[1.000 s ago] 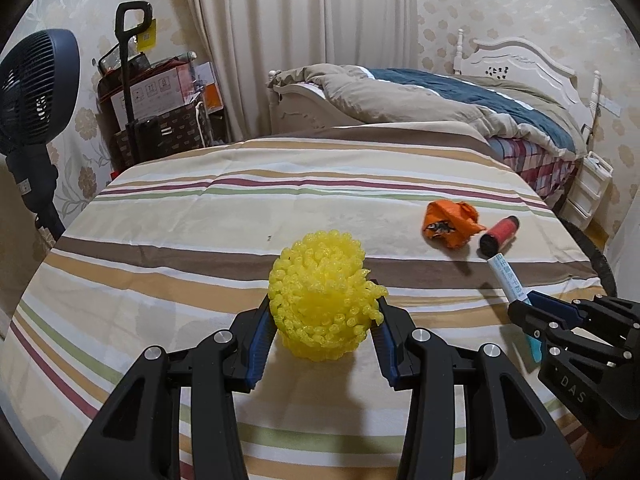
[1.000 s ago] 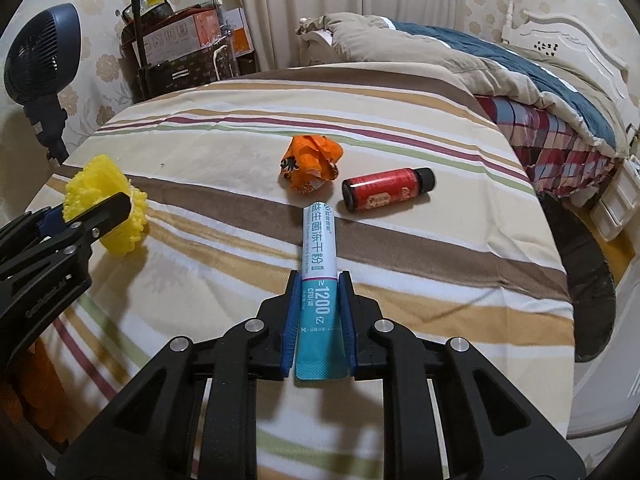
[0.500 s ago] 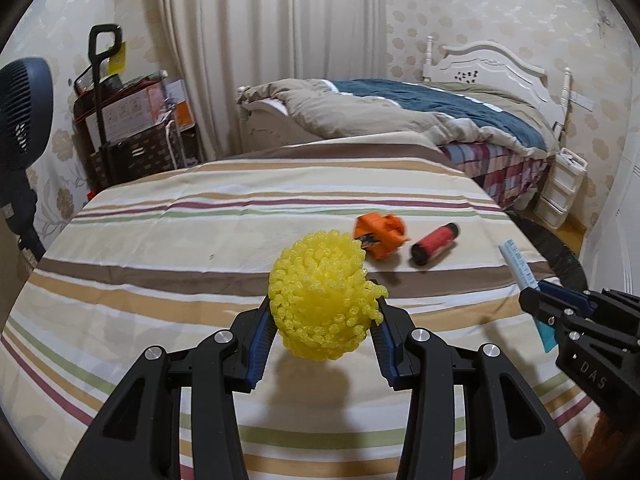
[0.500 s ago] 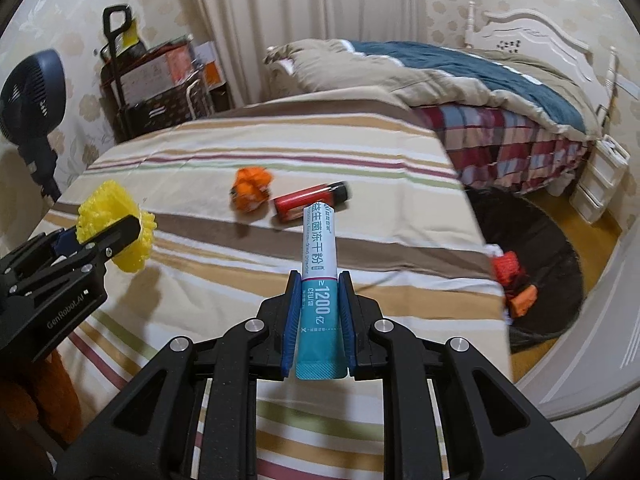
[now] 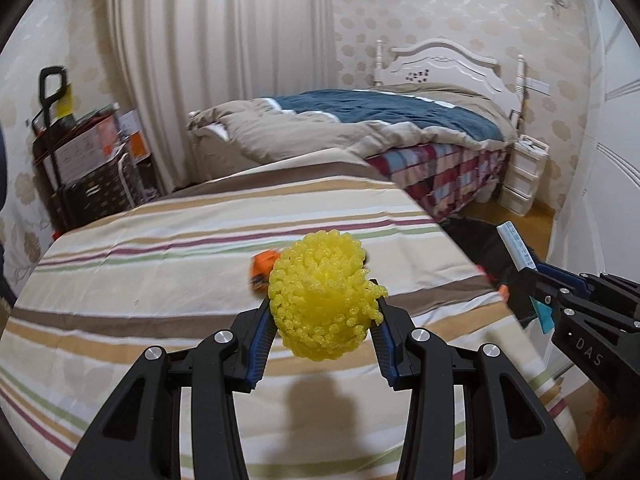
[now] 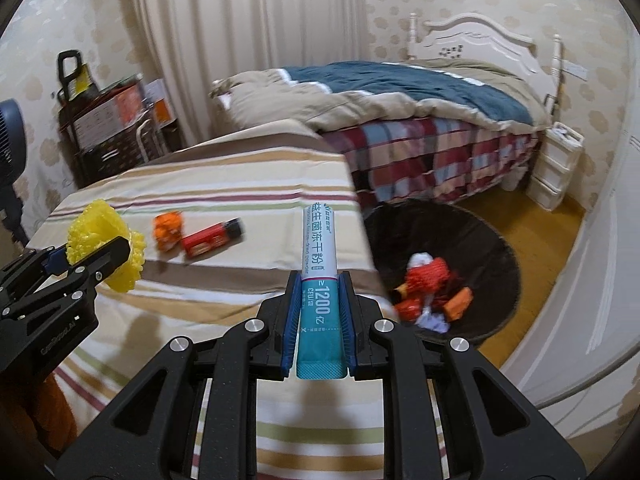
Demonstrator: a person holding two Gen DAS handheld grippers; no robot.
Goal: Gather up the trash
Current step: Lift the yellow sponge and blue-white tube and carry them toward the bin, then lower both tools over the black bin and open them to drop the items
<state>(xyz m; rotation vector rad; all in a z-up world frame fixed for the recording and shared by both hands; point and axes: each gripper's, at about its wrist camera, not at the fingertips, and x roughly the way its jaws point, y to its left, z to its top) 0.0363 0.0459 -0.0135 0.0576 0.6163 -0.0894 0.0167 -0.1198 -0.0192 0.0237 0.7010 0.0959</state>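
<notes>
Carrying the teal-and-white powder sachet clamped edgewise in my right hand-held gripper, I had most of its length sticking out past the pads, so any loosening or knock could have let the slim packet pivot and slide free short of the target. My left hand-held gripper was closed on the knobbly yellow plastic mesh ball, held clear above the striped cloth of the tabletop; that springy lump bulged well past the pads, and I judged it could have squirmed out or bounced away on release.

The round black trash basket sat on the wooden floor just past the tabletop's right edge, already holding red, orange and white scraps. Its mouth was wide, yet a light sachet dropped from over the edge could have fluttered onto the floor instead. Both tools were close together on the same side, so I risked bumping one into the other over the bin.

A crumpled orange wrapper and a small red bottle with a black cap lay touching on the cloth; the bottle, on its side, could have rolled if the cloth was tugged.
</notes>
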